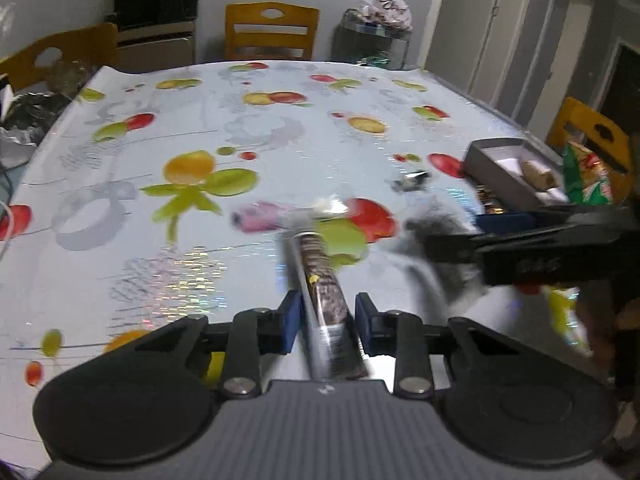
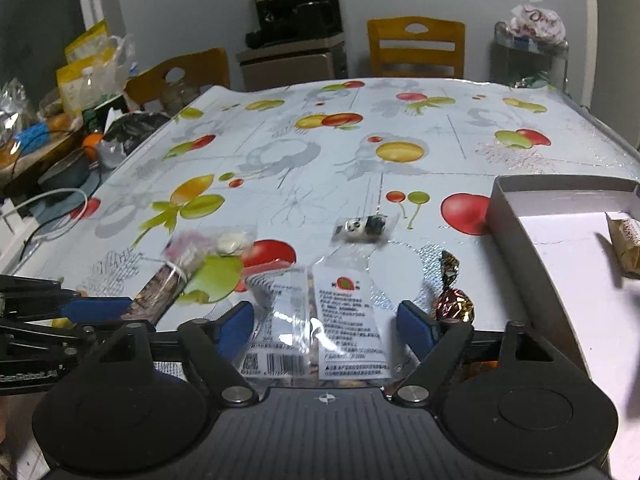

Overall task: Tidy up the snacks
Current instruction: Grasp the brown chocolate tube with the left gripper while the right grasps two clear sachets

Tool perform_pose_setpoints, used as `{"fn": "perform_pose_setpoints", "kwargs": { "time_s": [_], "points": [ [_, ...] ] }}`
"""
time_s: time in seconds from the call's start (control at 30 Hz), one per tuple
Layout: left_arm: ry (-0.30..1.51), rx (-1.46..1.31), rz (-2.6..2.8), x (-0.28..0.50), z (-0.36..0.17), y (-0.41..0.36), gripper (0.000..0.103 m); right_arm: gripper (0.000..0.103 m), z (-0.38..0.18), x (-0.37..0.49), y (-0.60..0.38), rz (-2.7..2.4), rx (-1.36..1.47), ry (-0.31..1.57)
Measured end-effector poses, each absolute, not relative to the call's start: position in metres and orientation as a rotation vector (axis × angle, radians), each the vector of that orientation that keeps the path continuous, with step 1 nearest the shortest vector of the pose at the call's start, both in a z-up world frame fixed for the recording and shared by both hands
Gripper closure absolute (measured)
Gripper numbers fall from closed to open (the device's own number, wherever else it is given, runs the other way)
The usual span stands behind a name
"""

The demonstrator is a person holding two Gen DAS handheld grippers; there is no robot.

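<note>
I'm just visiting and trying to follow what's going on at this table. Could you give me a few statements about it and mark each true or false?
1. The left gripper has a long dark snack stick between its fingers. True.
2. The right gripper is clamped shut on the foil-wrapped chocolate. False: its jaws stand open, with the clear printed packets lying between them; the chocolate lies just outside its right finger.
3. The grey box sits at the right of the table. True.
4. The grey box is empty. False: at least one wrapped snack lies inside.
5. The panda sweet lies on the fruit-print tablecloth. True.
</note>
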State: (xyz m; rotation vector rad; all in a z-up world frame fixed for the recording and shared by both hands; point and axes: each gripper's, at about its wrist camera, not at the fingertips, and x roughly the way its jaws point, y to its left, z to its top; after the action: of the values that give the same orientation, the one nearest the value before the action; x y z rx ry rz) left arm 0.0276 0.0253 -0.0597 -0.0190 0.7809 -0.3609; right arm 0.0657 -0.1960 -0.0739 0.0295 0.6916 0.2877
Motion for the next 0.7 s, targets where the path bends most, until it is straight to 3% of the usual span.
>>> {"fn": "perform_pose_setpoints", "kwargs": {
  "time_s": [0.37, 0.47, 0.53, 0.7],
  "points": [
    [0.763, -0.031, -0.280, 0.033, -0.064, 0.015, 0.071, 0.018, -0.077, 0.071, -0.188, 0.286, -0.007, 0.674],
    [0.752, -0.038, -0.252, 0.035, -0.065, 0.012, 0.056, 0.017, -0.077, 0.074, -0.187, 0.275, -0.008, 0.670],
    [0.746, -0.042, -0.232, 0.035, -0.066, 0.010, 0.038, 0.017, -0.078, 0.074, -0.186, 0.273, -0.012, 0.664],
    [0.731, -0.028, -0.207, 0.036, -0.070, 0.006, 0.026, 0.020, -0.081, 0.070, -0.180, 0.264, -0.072, 0.650]
  ]
}}
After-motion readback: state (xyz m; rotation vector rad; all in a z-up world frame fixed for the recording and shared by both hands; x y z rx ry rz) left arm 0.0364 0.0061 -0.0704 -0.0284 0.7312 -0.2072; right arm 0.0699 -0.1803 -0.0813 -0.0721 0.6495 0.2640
